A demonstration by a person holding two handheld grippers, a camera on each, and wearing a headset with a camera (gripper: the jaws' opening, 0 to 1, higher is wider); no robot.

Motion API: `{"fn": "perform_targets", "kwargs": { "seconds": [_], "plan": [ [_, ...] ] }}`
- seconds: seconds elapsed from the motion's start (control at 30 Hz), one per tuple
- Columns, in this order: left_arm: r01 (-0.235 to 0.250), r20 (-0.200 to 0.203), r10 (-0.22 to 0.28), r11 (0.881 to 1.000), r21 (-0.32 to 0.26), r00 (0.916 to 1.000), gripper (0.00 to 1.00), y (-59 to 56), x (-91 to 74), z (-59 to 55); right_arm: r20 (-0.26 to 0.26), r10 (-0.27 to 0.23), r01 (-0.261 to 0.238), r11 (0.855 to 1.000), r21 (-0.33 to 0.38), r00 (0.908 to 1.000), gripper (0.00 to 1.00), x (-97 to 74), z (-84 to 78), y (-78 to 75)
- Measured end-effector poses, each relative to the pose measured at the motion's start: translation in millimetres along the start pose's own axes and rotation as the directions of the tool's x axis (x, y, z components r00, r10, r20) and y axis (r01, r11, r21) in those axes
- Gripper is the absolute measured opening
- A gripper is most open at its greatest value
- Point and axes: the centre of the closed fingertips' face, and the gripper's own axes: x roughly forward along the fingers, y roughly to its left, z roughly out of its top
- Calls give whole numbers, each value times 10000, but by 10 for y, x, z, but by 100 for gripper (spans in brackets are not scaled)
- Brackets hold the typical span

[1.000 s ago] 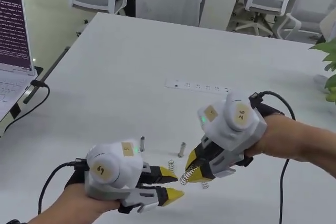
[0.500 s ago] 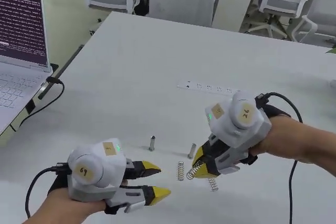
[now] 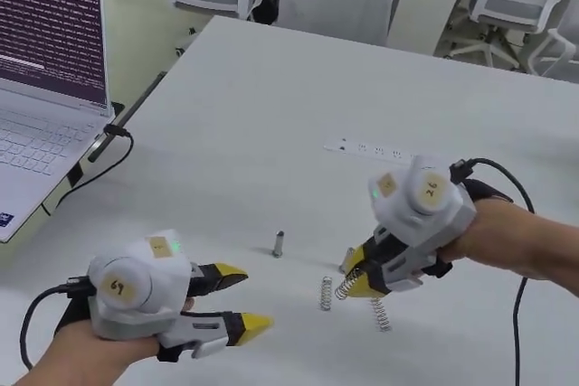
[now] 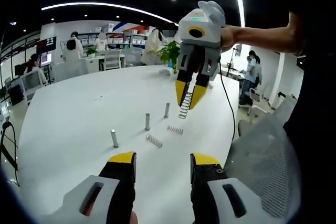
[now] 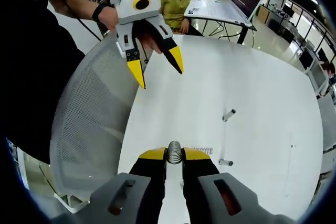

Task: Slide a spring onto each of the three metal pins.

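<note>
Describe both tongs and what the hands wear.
The left tongs and right tongs each have a white rounded body, black jaws with yellow tips, a green light and a round tan sticker with a number; the right one reads 26. A black cable runs from each. Black straps wrap the wrists.

Table (image 3: 271,106): plain white, unpatterned. Left gripper (image 3: 251,296) and right gripper (image 3: 349,276): white housings, black jaws, yellow tips. Held spring (image 3: 340,288) and both loose springs (image 3: 326,293): bare silver coil. Pins (image 4: 147,121): dull grey metal. Power strip (image 3: 371,148), toward the table's far edge: white. Laptop (image 3: 36,133), at the left edge: silver body, dark purple screen with pale text lines. Cable (image 3: 99,155) beside it: black.
</note>
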Motion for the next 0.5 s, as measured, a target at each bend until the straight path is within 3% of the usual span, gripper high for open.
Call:
{"fn": "perform_targets", "kwargs": {
  "seconds": [0.5],
  "plan": [
    [-1086,-167,1078,9924,-584,9940,48,276,-291,-227,-106,-187,192,9982,561,9998,8,184,-2,-261]
  ]
}}
